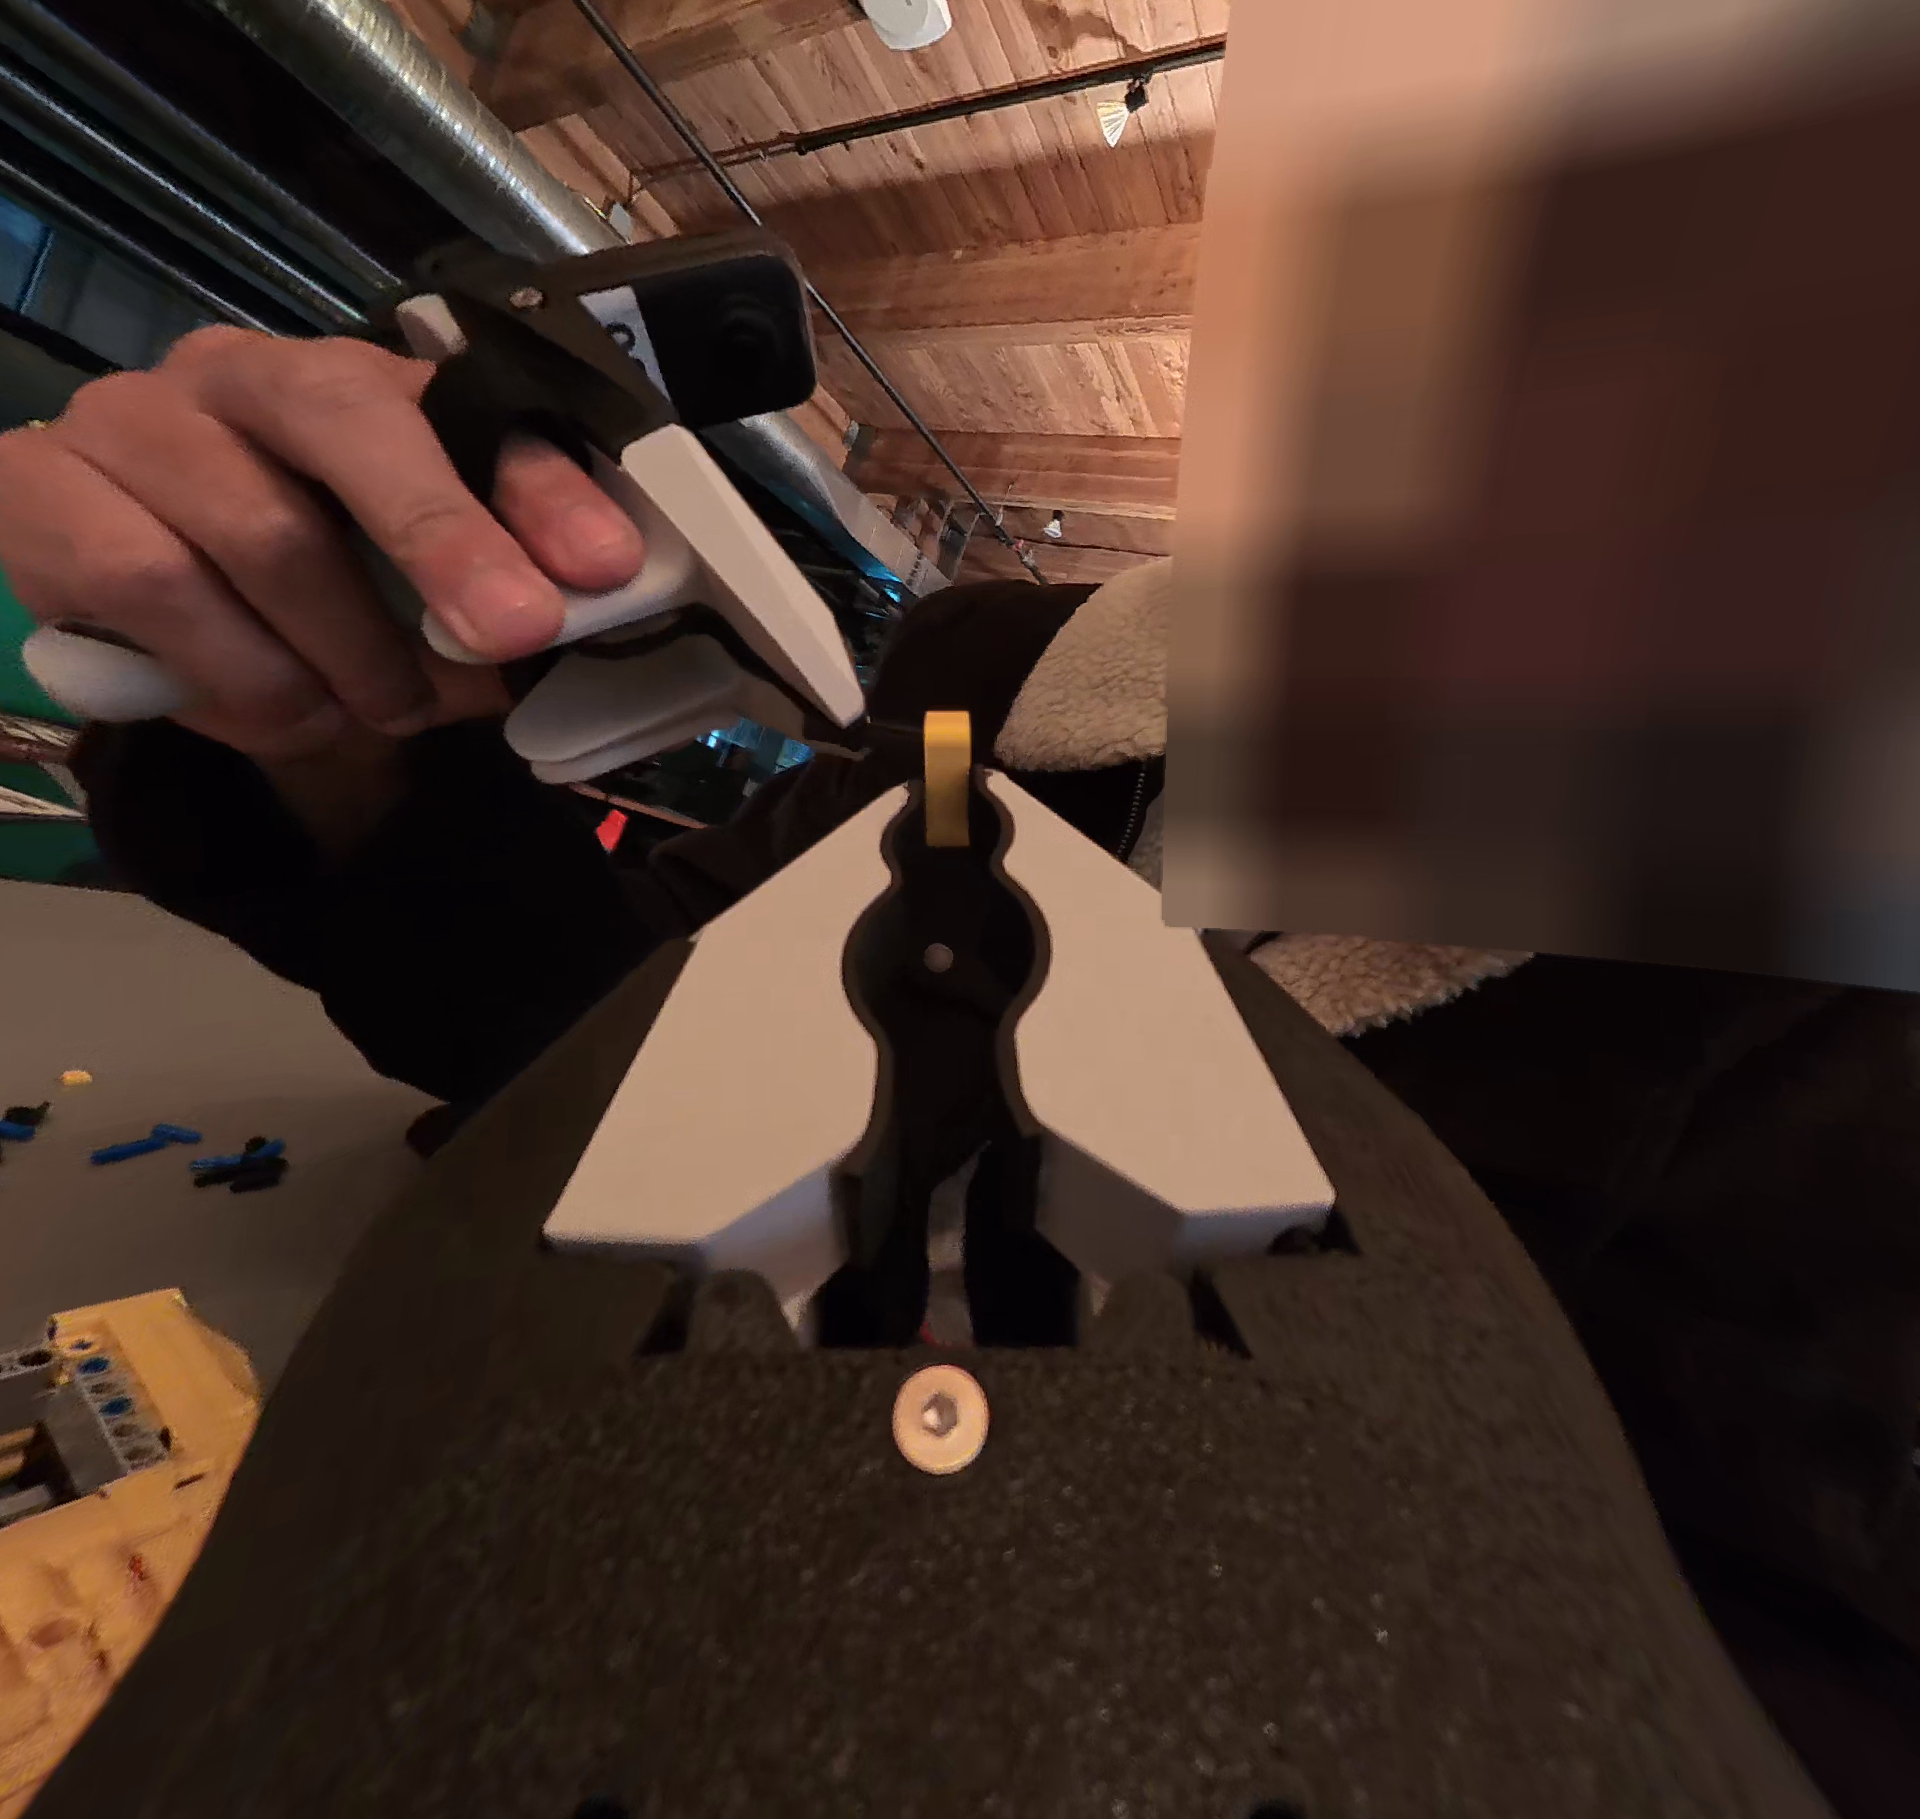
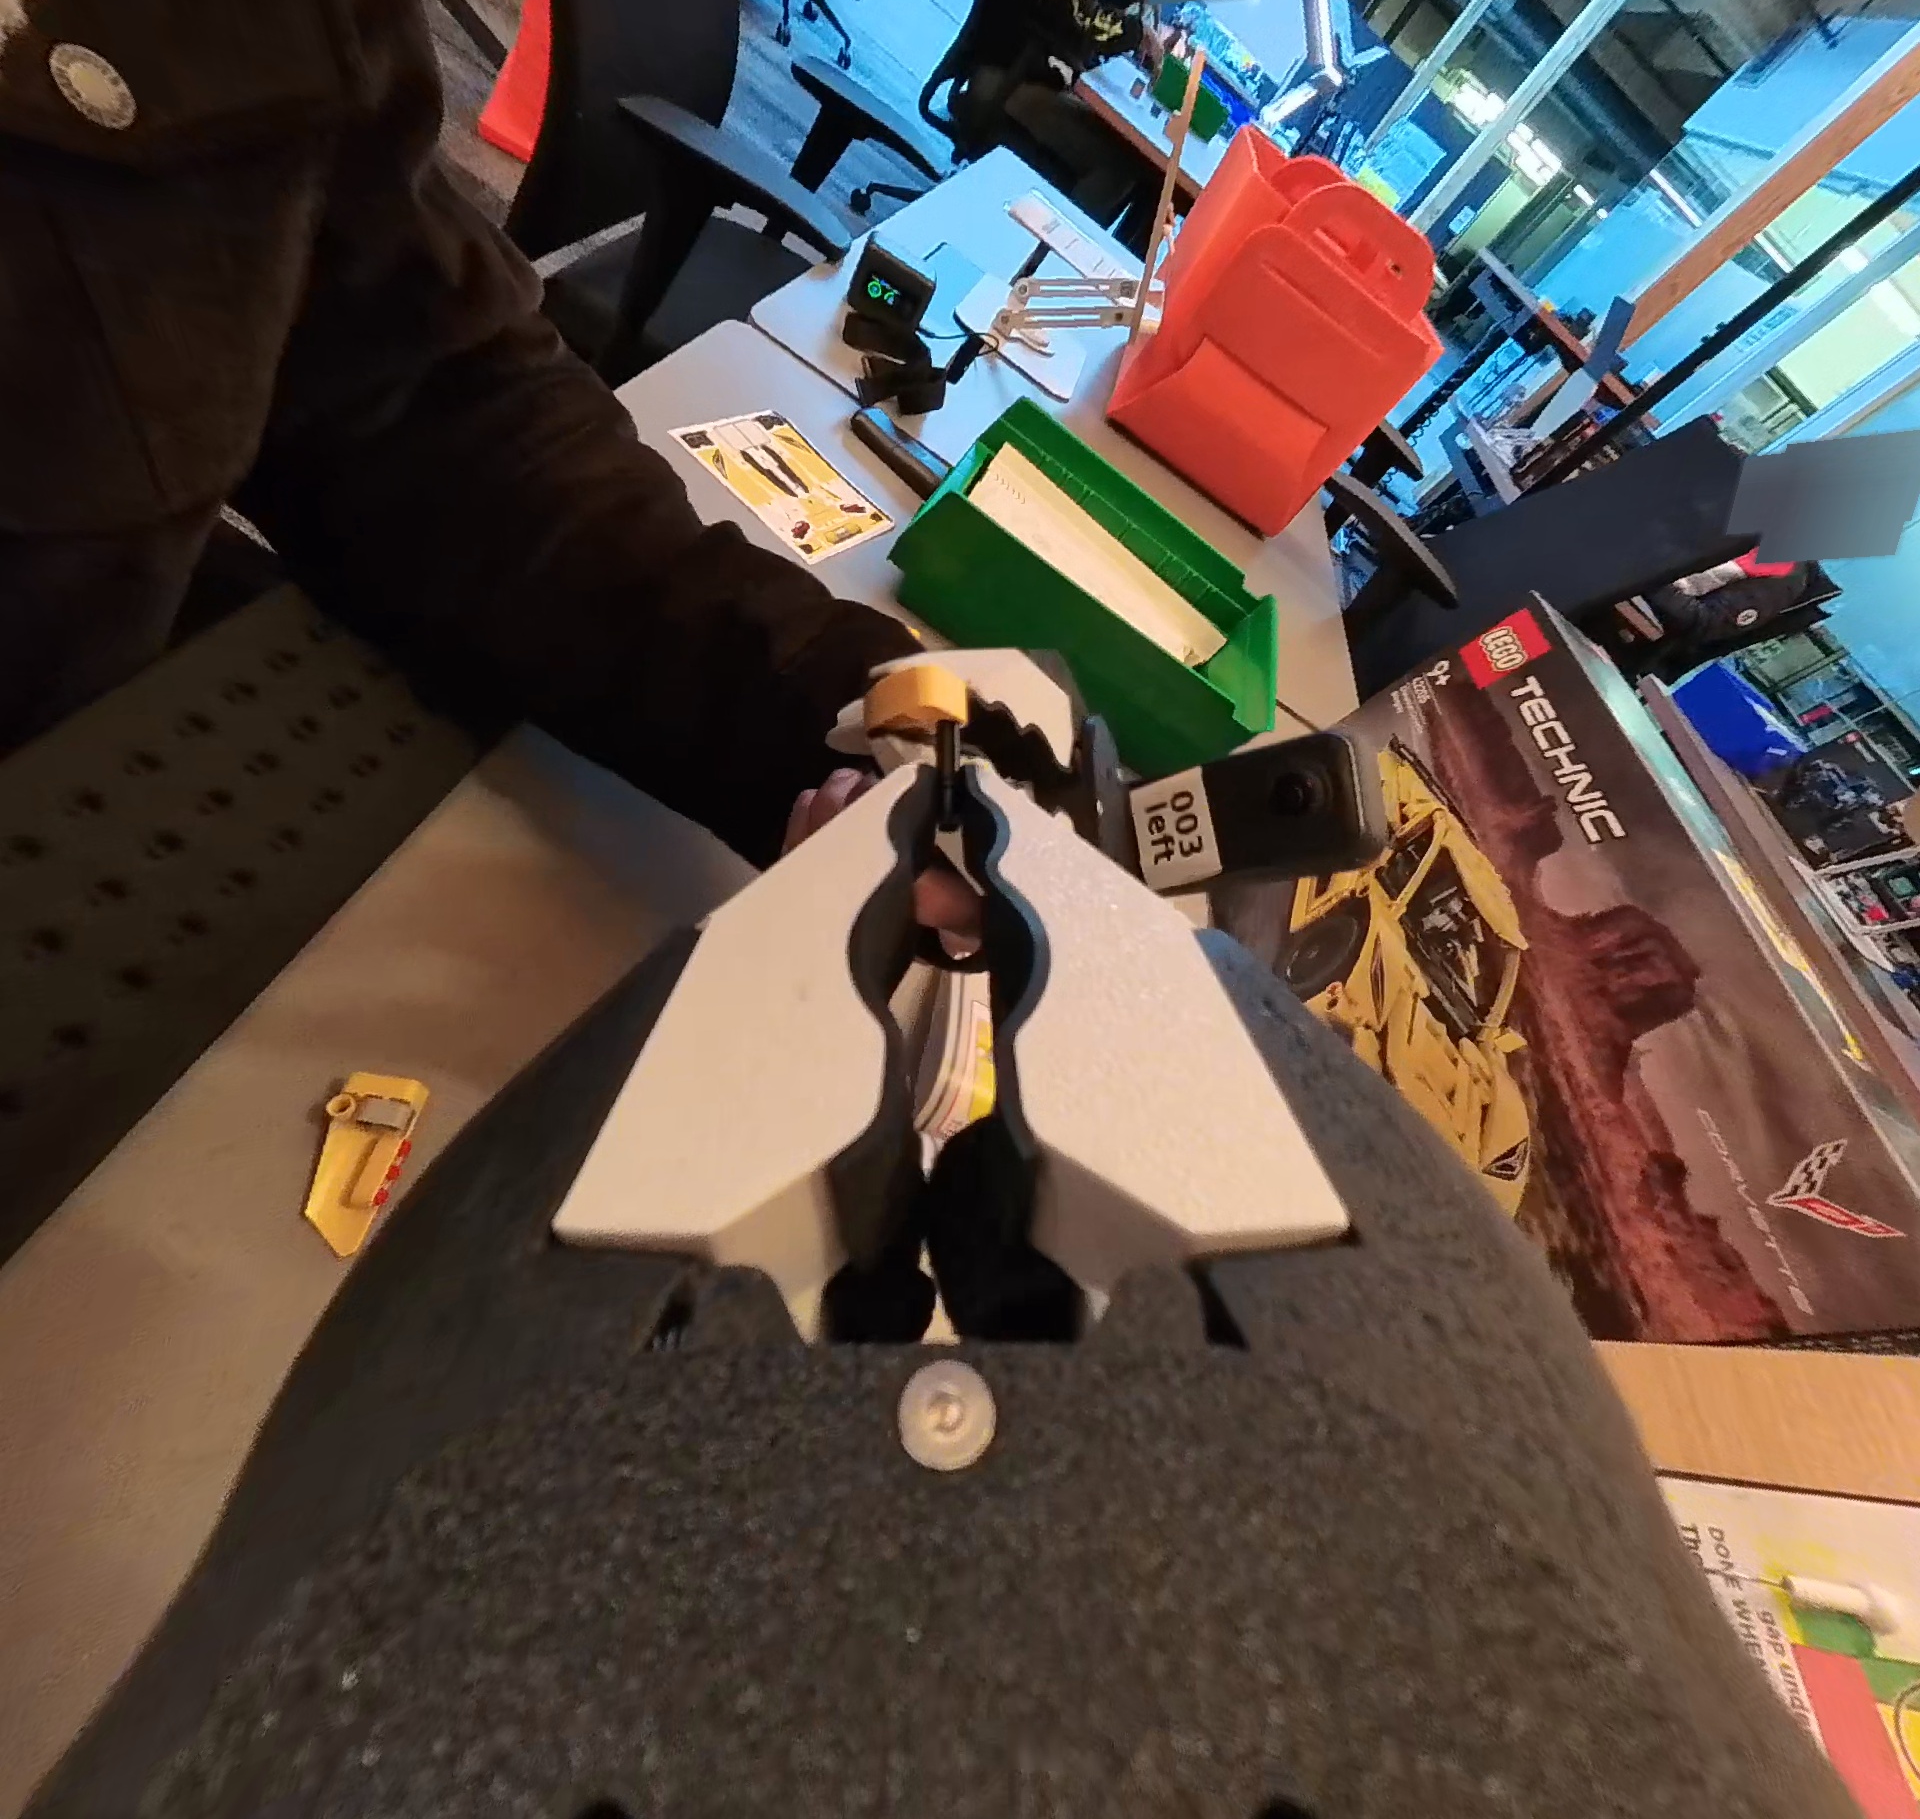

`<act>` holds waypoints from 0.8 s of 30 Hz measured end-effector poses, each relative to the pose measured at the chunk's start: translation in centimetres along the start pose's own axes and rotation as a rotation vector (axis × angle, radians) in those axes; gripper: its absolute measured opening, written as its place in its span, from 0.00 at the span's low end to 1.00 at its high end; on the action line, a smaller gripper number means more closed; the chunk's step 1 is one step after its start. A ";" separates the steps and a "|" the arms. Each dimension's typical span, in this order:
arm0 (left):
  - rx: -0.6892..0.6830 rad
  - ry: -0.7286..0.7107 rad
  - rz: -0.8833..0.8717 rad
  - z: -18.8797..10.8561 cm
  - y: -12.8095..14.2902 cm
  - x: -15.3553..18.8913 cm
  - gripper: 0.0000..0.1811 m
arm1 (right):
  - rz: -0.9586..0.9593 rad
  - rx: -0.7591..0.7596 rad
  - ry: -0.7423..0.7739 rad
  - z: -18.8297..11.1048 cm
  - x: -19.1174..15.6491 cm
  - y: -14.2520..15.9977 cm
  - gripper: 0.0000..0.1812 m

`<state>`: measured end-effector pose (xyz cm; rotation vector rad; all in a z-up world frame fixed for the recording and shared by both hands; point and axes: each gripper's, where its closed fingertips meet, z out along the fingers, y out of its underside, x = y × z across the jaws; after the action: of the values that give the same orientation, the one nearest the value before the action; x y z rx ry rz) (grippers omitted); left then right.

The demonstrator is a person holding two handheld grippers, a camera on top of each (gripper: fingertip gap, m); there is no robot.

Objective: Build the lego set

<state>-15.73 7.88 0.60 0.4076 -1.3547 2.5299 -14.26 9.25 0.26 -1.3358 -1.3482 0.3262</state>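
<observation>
In the left wrist view, the left gripper [image 1: 947, 782] is clenched on one small yellow piece [image 1: 947, 775] standing upright between its tips. The right gripper [image 1: 847, 720], held in a hand [image 1: 270, 543], comes in from the left, tips pinched on a thin black pin [image 1: 883, 727] that reaches toward the yellow piece. On the table [image 1: 208, 990] lie some blue and black pins [image 1: 239, 1161], perhaps five or six; blur prevents a firm count. One yellow lego assembly [image 1: 94, 1437] sits at the lower left.

The right wrist view shows the black pin [image 2: 949, 767] gripped by the right gripper [image 2: 948, 793], its far end meeting the yellow piece [image 2: 914, 701]. Only here appear one lego box [image 2: 1621, 990], one green bin [image 2: 1091, 585], one orange container [image 2: 1278, 335], one sticker sheet [image 2: 781, 483] and one loose yellow panel [image 2: 364, 1156].
</observation>
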 end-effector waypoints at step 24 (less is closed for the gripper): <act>0.005 0.200 0.010 0.9 1.0 1.4 0.04 | 0.097 0.129 -0.107 0.7 -1.3 -1.2 0.02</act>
<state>-17.23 6.74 0.80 0.1431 -1.2782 2.5050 -15.83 8.19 0.35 -1.2929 -1.3295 0.5478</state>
